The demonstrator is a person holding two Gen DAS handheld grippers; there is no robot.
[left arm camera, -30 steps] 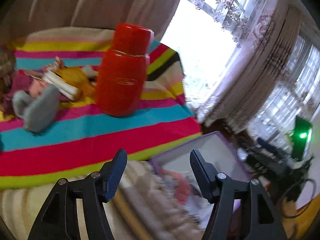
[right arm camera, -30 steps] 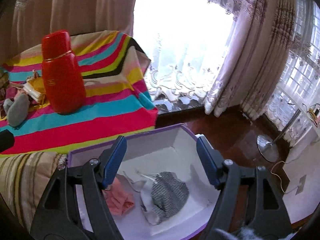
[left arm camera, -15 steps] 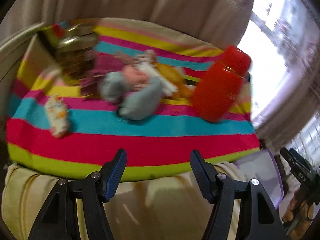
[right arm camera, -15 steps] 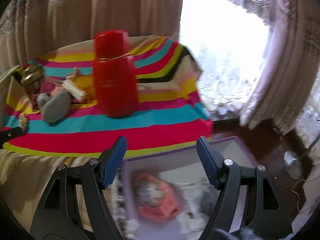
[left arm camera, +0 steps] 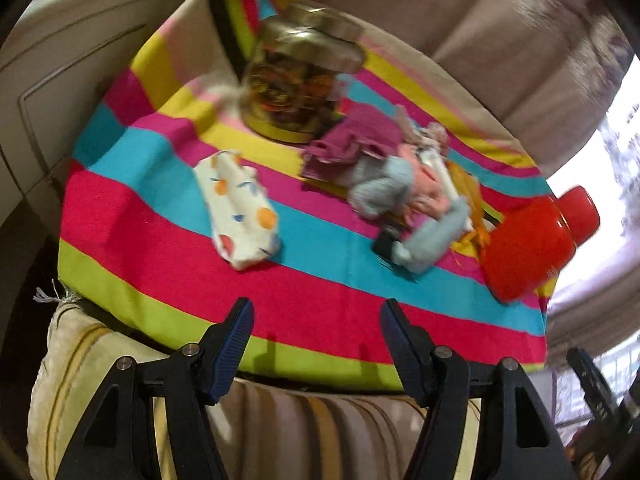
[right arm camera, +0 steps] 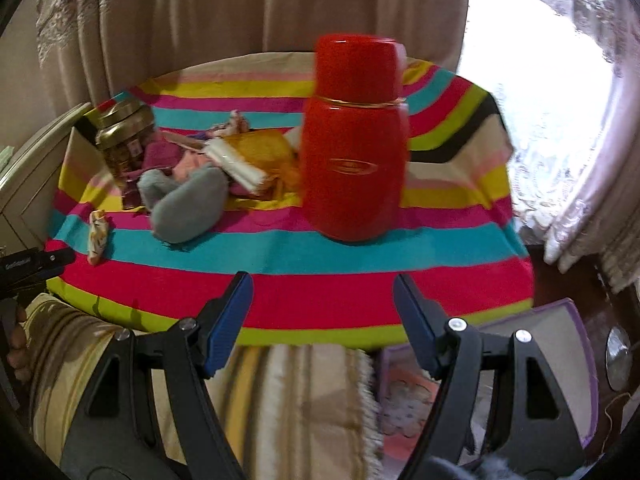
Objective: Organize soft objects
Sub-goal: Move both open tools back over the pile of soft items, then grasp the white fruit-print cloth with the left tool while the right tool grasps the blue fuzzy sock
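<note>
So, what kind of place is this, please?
Probably a room in a home: long curtains beside a bright window, a striped cloth over a small table, and a panelled cabinet.

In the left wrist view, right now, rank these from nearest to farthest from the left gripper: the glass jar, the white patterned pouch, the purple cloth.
From the left gripper:
1. White patterned pouch, front left on the striped cloth.
2. Purple cloth, centre, in the pile.
3. Glass jar, at the back.

Daylight enters through the window (right arm camera: pixel 552 60), blown out to white glare. Both views show motion blur (strongest on the jar (left arm camera: pixel 304 76)), fisheye bending and dark corners.
</note>
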